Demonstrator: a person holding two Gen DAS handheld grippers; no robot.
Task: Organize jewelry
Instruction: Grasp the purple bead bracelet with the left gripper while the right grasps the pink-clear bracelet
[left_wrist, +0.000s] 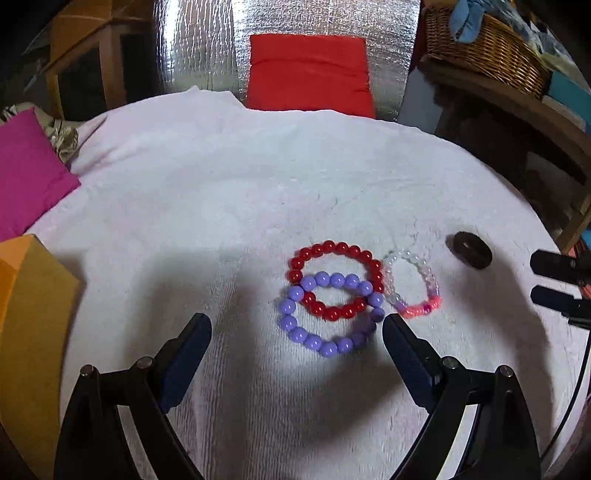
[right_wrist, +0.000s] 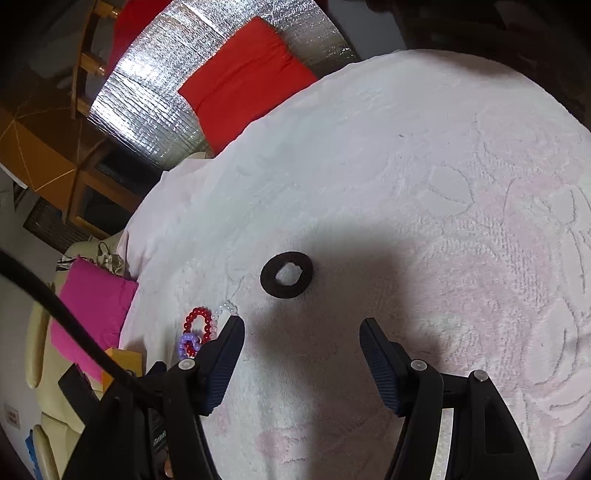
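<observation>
Three bead bracelets lie on the white towel (left_wrist: 221, 192). A purple bracelet (left_wrist: 295, 334) overlaps a red bracelet (left_wrist: 334, 249), and a clear-and-pink bracelet (left_wrist: 424, 308) touches them on the right. A dark ring (left_wrist: 469, 250) lies farther right. My left gripper (left_wrist: 297, 325) is open and empty, its jaws just short of the purple bracelet. In the right wrist view my right gripper (right_wrist: 301, 325) is open and empty, just below the dark ring (right_wrist: 266, 277). The red bracelet (right_wrist: 192, 317) and purple bracelet (right_wrist: 183, 343) show at its left, partly hidden by the left finger (right_wrist: 225, 347).
A brown box (left_wrist: 33, 314) stands at the towel's left edge, with a magenta cushion (left_wrist: 26, 170) behind it. A red cushion (left_wrist: 310, 70) leans on silver foil at the back. A wicker basket (left_wrist: 487, 40) sits on a shelf at the back right.
</observation>
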